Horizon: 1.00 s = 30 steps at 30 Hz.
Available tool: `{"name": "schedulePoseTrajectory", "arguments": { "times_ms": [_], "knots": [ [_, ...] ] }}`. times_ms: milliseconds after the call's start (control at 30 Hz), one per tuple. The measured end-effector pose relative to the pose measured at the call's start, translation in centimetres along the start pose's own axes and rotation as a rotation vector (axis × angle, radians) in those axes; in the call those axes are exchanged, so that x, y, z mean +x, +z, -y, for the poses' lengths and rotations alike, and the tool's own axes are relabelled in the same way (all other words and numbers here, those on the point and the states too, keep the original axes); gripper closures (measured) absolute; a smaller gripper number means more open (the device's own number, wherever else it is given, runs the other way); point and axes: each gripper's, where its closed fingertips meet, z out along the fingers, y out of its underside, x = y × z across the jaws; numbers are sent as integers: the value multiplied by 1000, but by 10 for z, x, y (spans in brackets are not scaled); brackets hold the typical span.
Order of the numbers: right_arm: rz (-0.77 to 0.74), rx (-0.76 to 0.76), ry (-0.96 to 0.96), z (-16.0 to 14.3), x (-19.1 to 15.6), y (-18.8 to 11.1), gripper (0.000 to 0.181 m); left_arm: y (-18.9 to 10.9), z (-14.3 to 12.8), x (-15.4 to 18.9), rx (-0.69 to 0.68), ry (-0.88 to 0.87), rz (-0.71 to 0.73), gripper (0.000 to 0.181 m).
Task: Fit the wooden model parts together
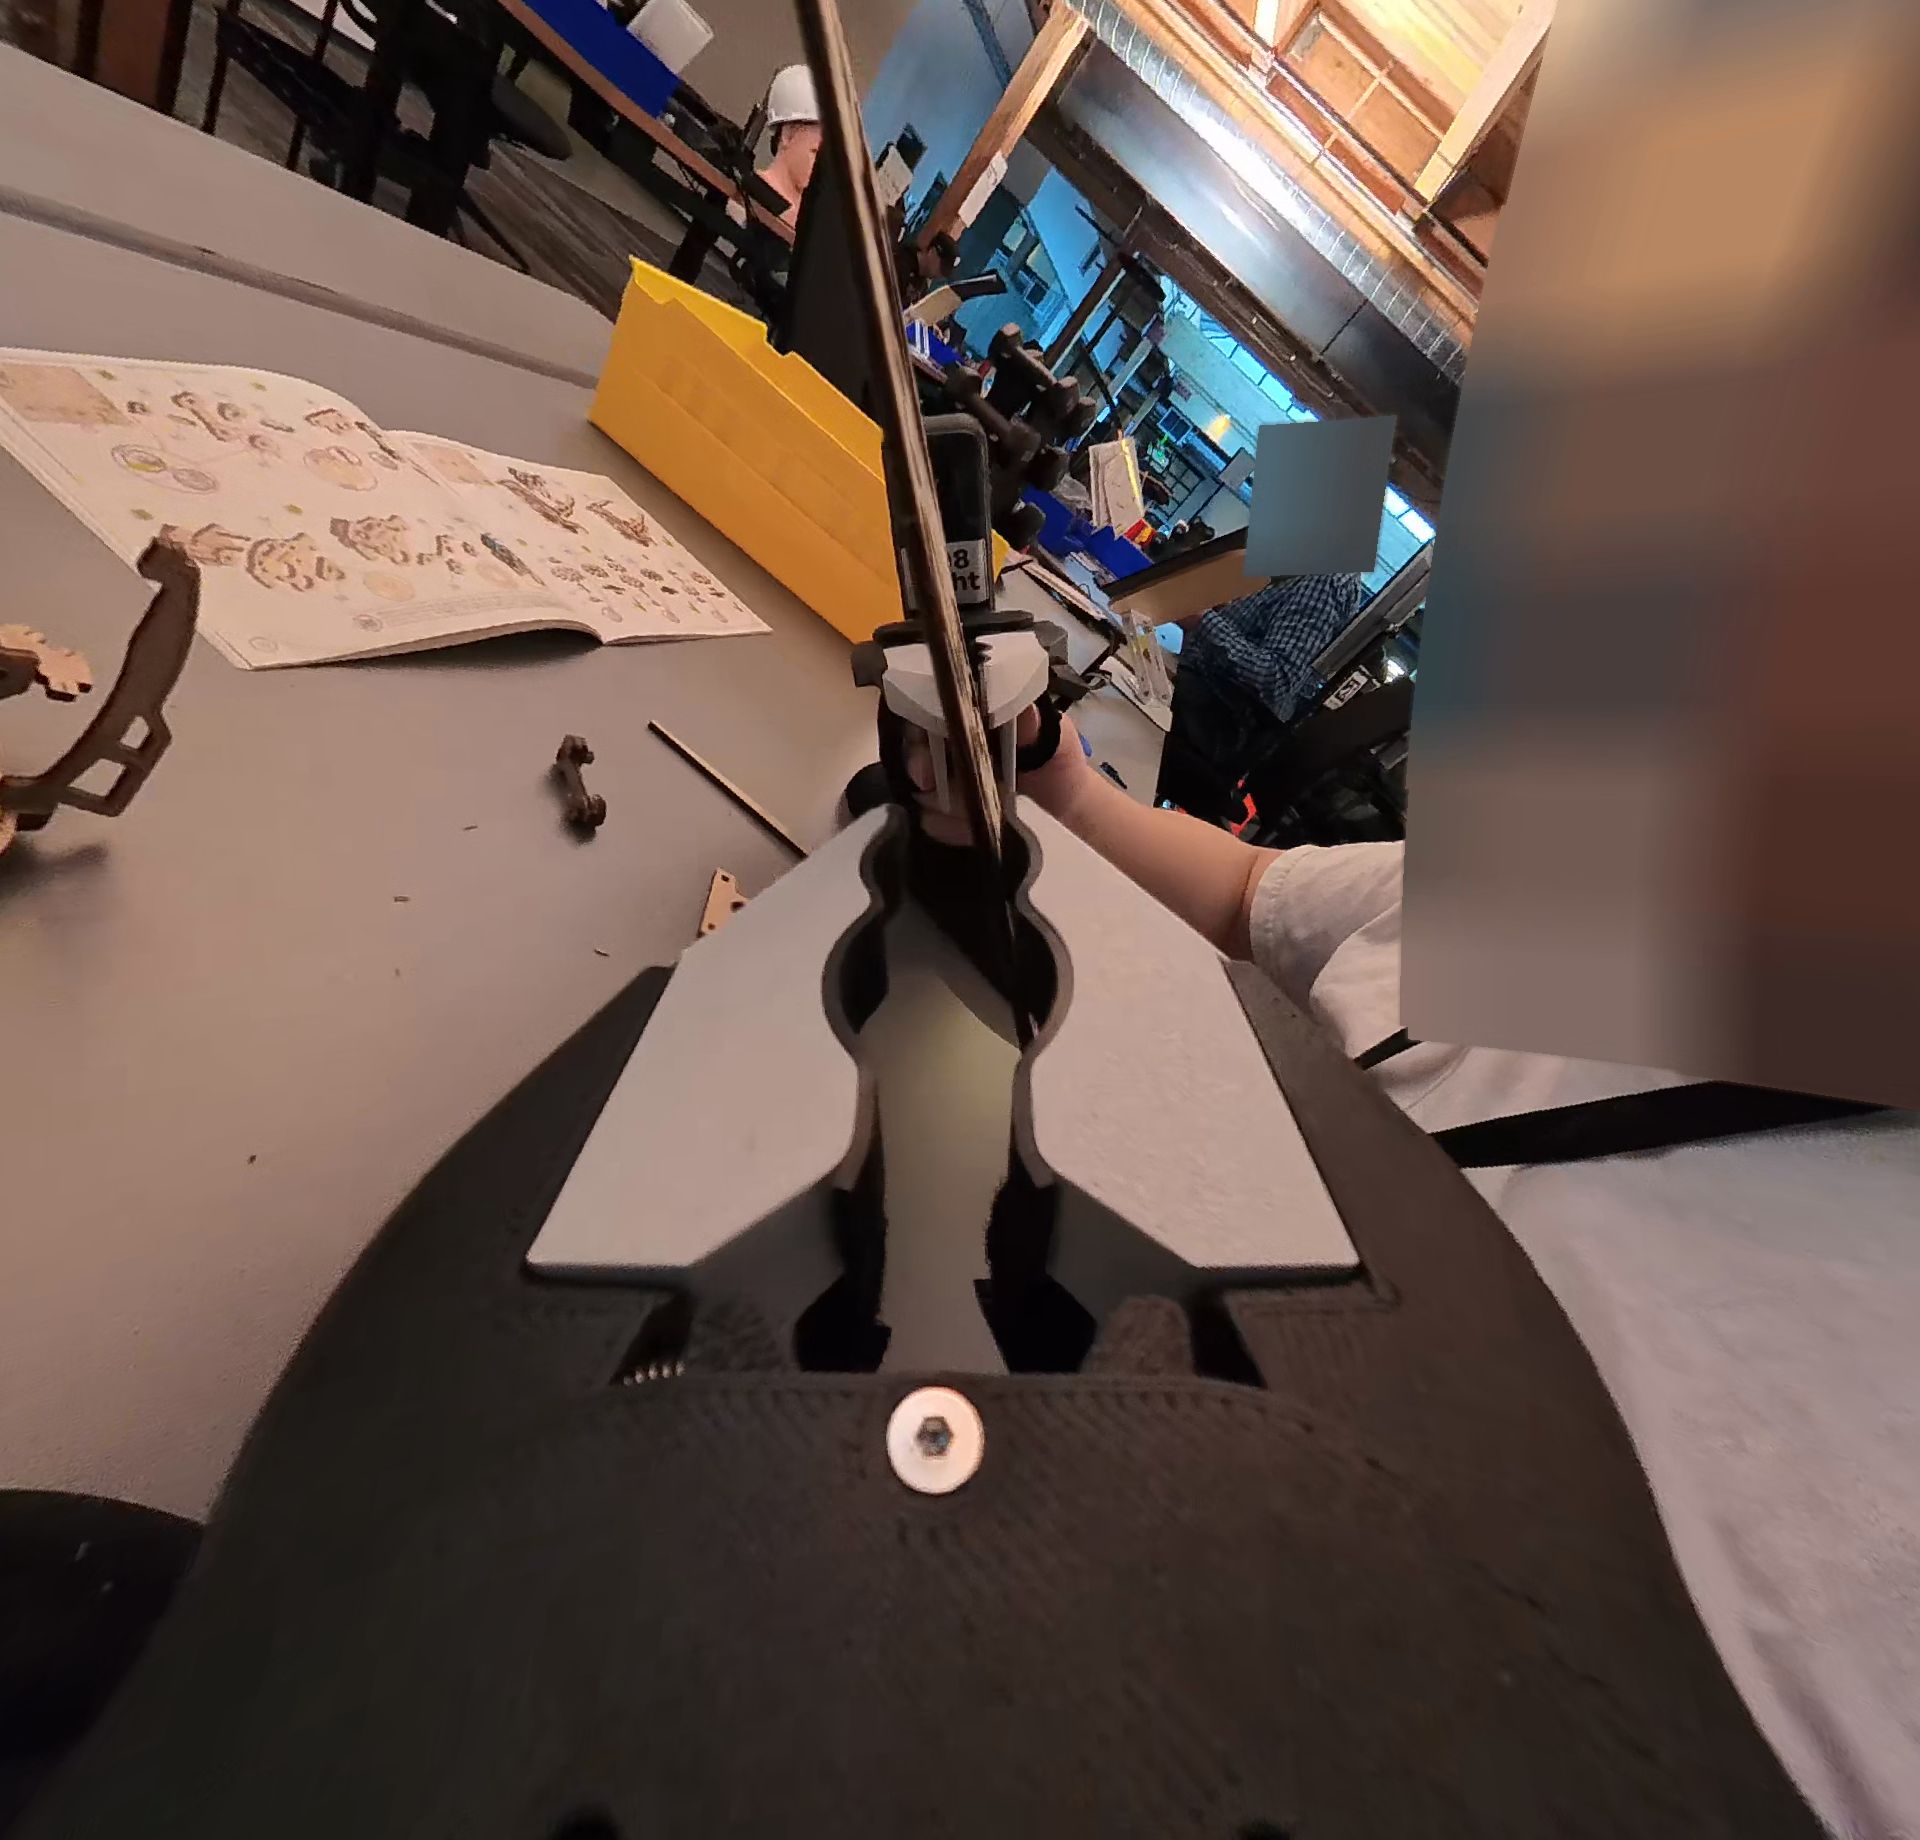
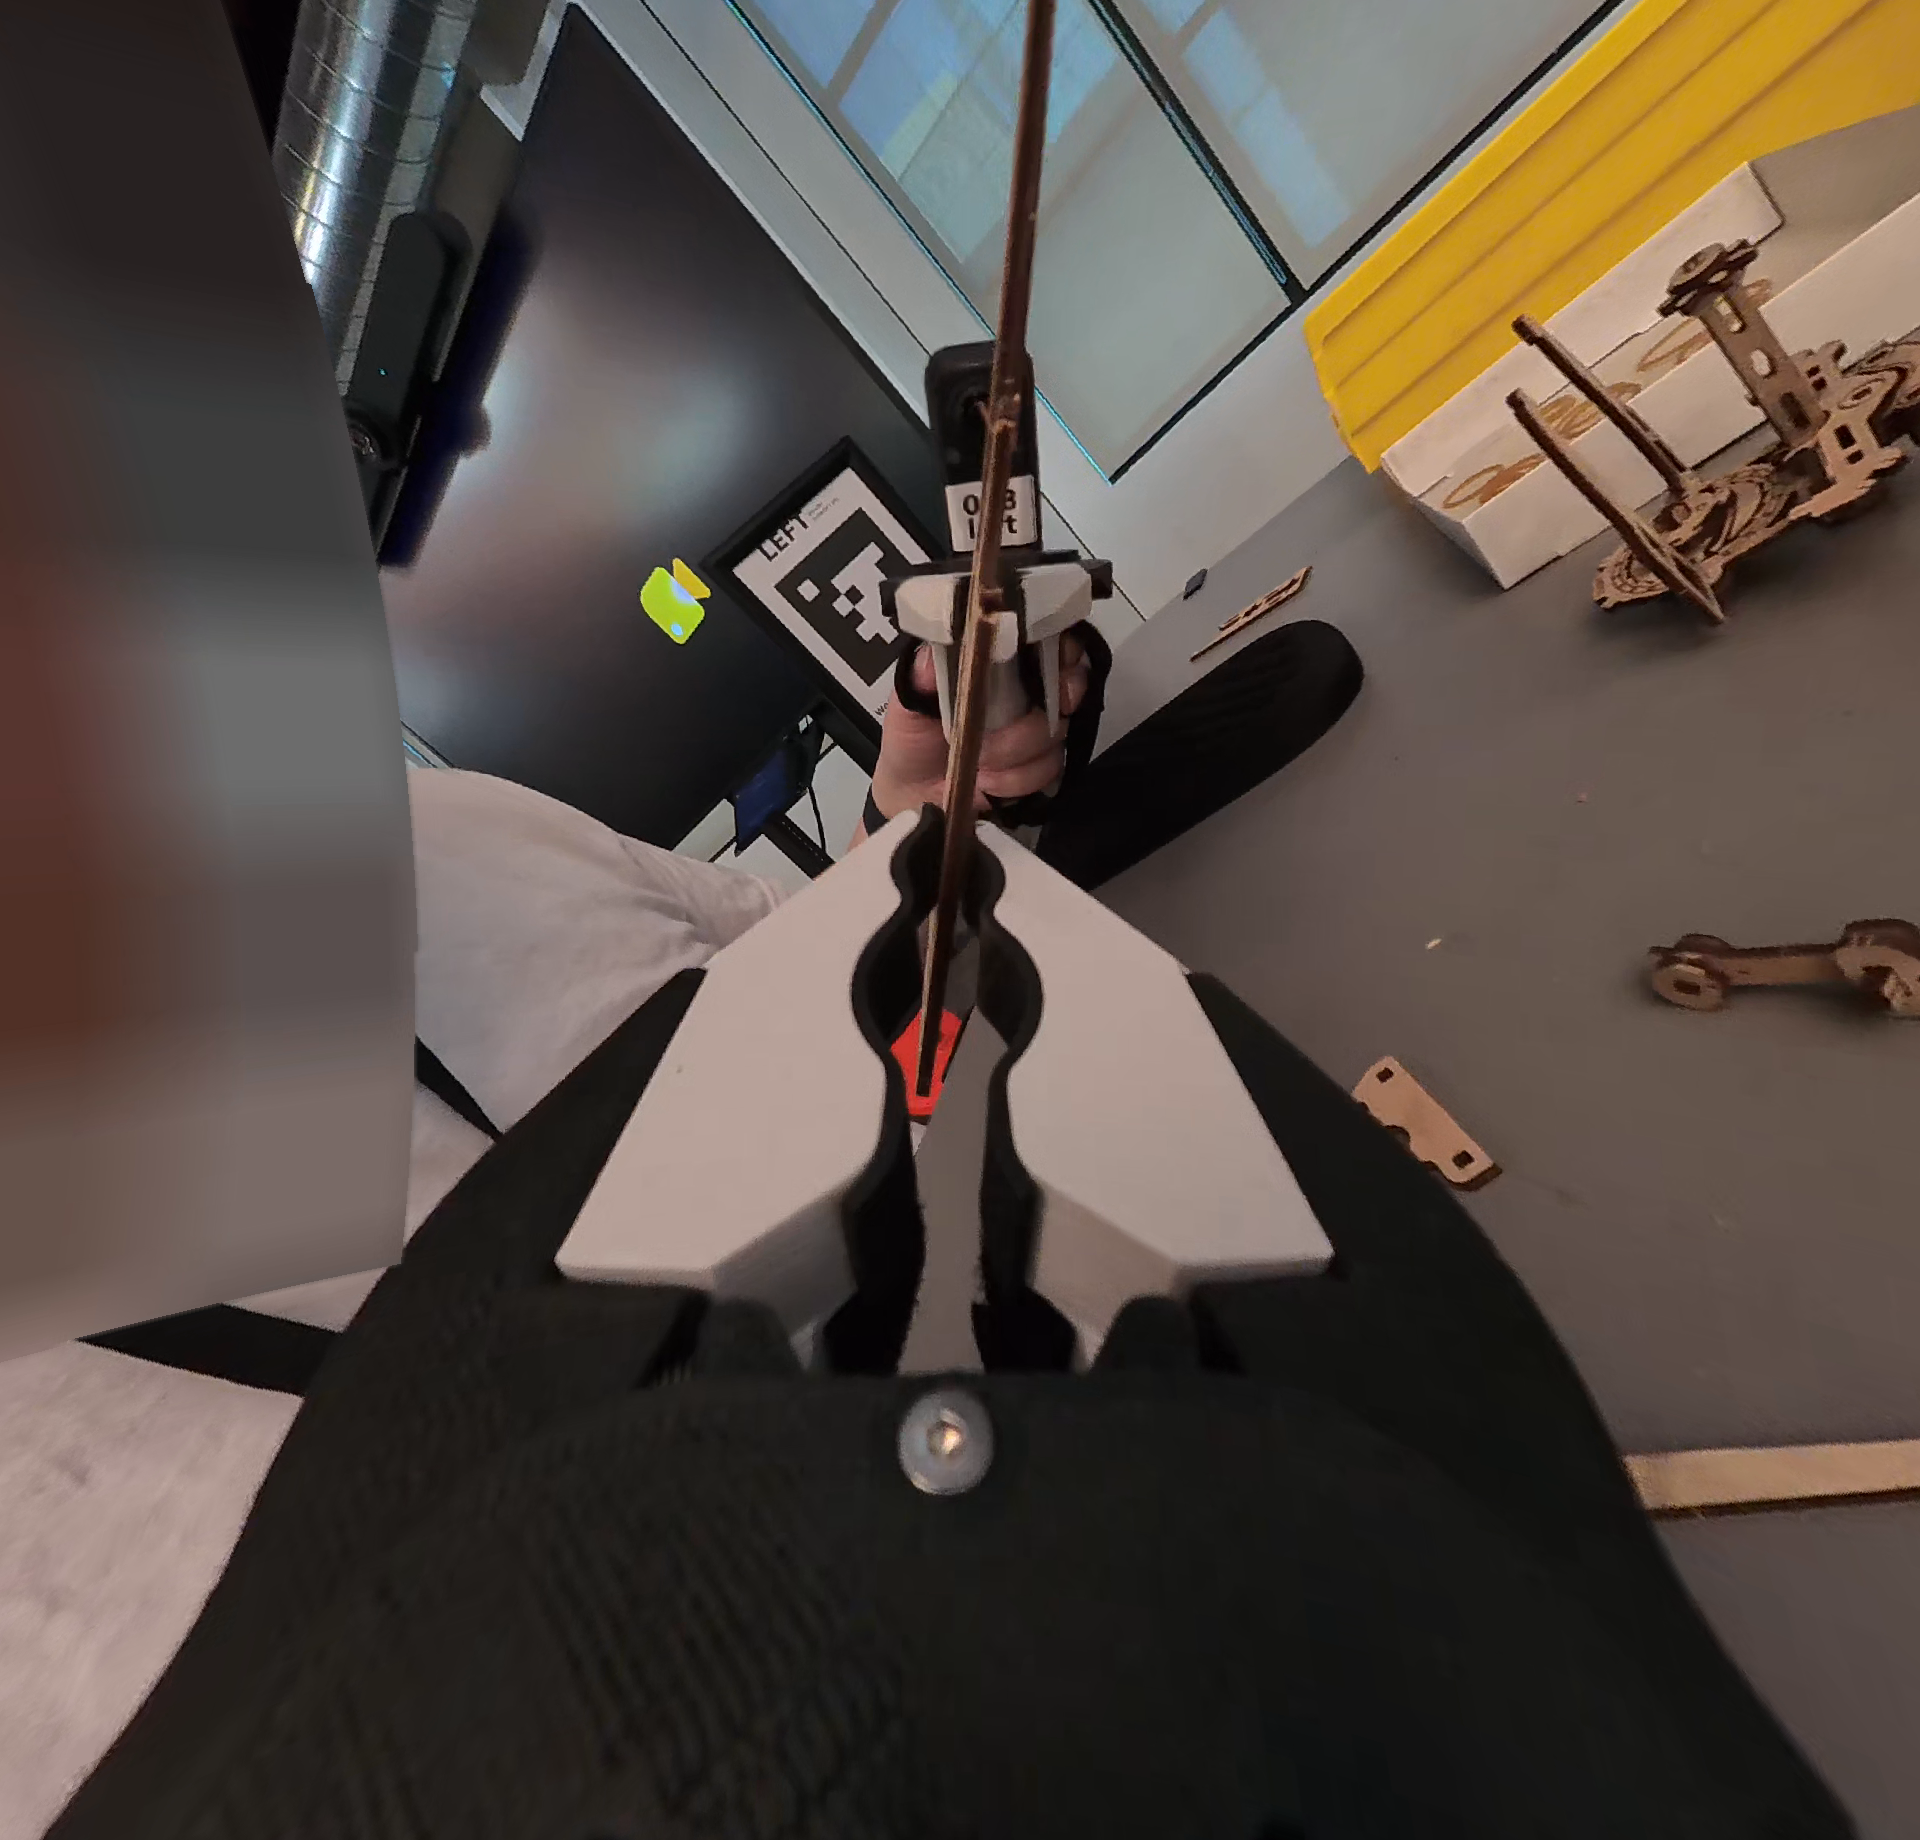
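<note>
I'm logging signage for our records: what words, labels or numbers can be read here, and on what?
I don't copy out writing; these things bear it.
Right gripper: white handle label, short bold print.
Left gripper: white handle tag, short bold print.
Framed marker sign: a heading above a black-and-white pattern.
Open instruction booklet: print too small to read.

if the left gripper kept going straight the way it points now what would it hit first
Most likely the right gripper, which faces it head-on just past its tips. Both are clamped on the same thin dark wooden sheet, seen edge-on between them. Depth is hard to judge, so the gap is uncertain.
</note>
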Motion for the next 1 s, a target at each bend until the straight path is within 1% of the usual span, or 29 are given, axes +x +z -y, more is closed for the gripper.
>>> {"name": "schedulePoseTrajectory", "arguments": {
  "times_ms": [200, 367, 533, 567, 633, 867, 933, 1000],
  "knots": [
    [-23, -1, -22, 0, 2, 0, 181, 3, -3, 7, 1, -60, -86, 173],
    [-17, 16, -3, 2, 3, -2, 181, 6, -6, 7, -30, -41, -77, 174],
    [-21, 20, 8, 3, 4, -3, 181, 11, -14, 6, -75, -61, -81, 174],
    [-22, 18, 11, 2, 5, -3, 181, 12, -16, 6, -84, -64, -79, 174],
    [-15, 17, 17, 2, 4, -3, 181, 13, -20, 5, -104, -65, -70, 180],
    [-44, 41, 31, 5, 11, -4, 181, 14, -23, -3, -114, -69, -8, 181],
    [-78, 74, 19, 10, 15, -7, 175, 13, -24, -7, -111, -73, 16, 181],
    [-86, 101, 13, 14, 16, -10, 173, 12, -24, -9, -108, -81, 24, 181]
  ]
}}
